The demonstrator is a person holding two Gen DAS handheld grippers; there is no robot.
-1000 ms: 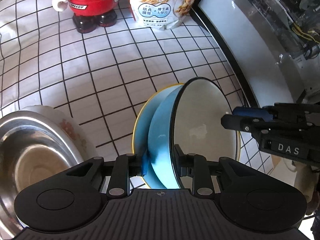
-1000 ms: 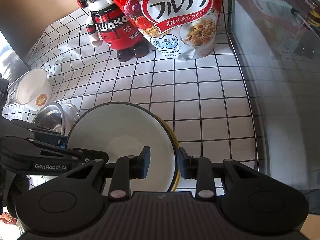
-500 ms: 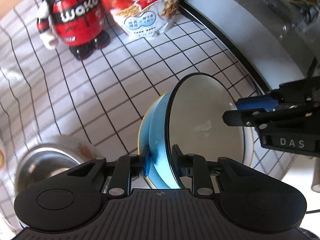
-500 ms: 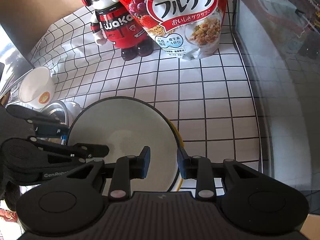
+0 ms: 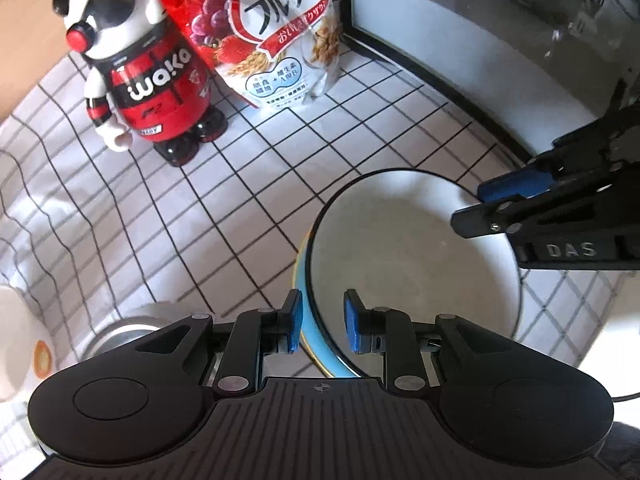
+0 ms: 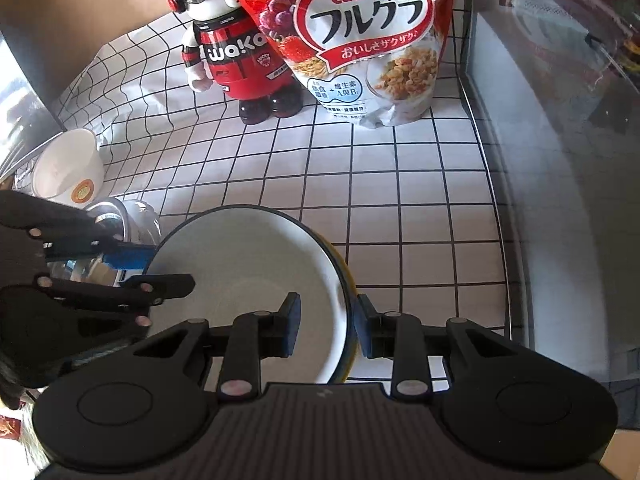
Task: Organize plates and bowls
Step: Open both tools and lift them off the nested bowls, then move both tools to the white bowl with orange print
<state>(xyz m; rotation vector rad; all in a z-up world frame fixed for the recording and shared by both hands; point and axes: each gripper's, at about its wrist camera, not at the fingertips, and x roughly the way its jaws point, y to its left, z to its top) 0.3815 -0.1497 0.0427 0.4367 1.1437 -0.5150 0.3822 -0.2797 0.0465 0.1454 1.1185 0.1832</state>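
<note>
A blue bowl [image 5: 412, 264] with a white inside and a dark rim sits on a yellow-rimmed plate [image 6: 347, 280] on the checked cloth. My left gripper [image 5: 320, 320] is open, its blue pads on either side of the bowl's near-left rim. My right gripper [image 6: 326, 328] is open too, its jaws on either side of the bowl's right rim and the plate edge. The bowl also shows in the right wrist view [image 6: 248, 272]. Each gripper appears in the other's view.
A steel bowl [image 6: 120, 232] and a white cup [image 6: 66, 170] lie to the left. A red toy figure [image 5: 148, 80] and a cereal bag [image 5: 276, 28] stand at the back. A black-framed glass panel [image 5: 460, 40] runs along the right.
The bowl has dropped from tilted on its edge to level on the plate. My left gripper has let go of its rim and opened. The right gripper's jaws have spread wider.
</note>
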